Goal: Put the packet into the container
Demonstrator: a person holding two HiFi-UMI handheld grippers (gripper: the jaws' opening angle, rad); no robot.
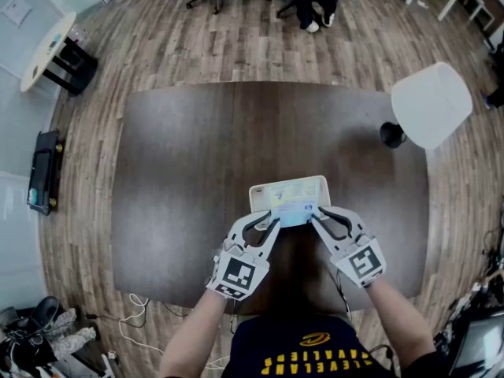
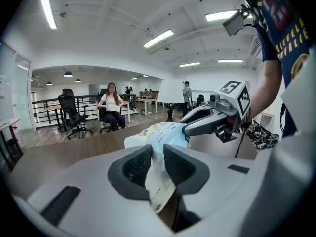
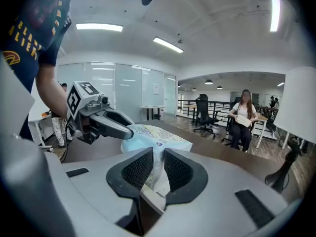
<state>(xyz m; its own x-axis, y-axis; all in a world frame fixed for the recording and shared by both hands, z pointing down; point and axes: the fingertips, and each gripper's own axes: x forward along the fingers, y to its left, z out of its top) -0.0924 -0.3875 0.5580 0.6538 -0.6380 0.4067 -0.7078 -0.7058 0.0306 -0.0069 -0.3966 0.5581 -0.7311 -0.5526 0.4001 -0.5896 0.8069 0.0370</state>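
1. The dark wooden table (image 1: 181, 172) fills the head view. All the work is at its six o'clock edge, close to the person.
2. A white lamp (image 1: 431, 105) stands well apart, at about two o'clock from the work.
3. The white container (image 1: 257, 195) sits open-topped on the table and is the packet's destination.
4. The pale blue packet (image 1: 293, 205) is stretched between the two tools over the container's near half. Whether it touches the bottom cannot be told.
5. The left gripper (image 1: 272, 225) pinches the packet's edge at seven o'clock, pads pressed on the film. The right gripper (image 1: 316, 219) clamps the opposite edge at five o'clock.
6. The step in hand appears to be the placing itself. The next move probably calls for lowering both tools together, keeping the packet inside the rim, then parting the jaws (both at once, or it may swing).
7. The packet's print is too small to read. Yellow lettering on the person's dark shirt (image 1: 315, 349), seen upside down, appears to read "Cleveland Cavaliers".
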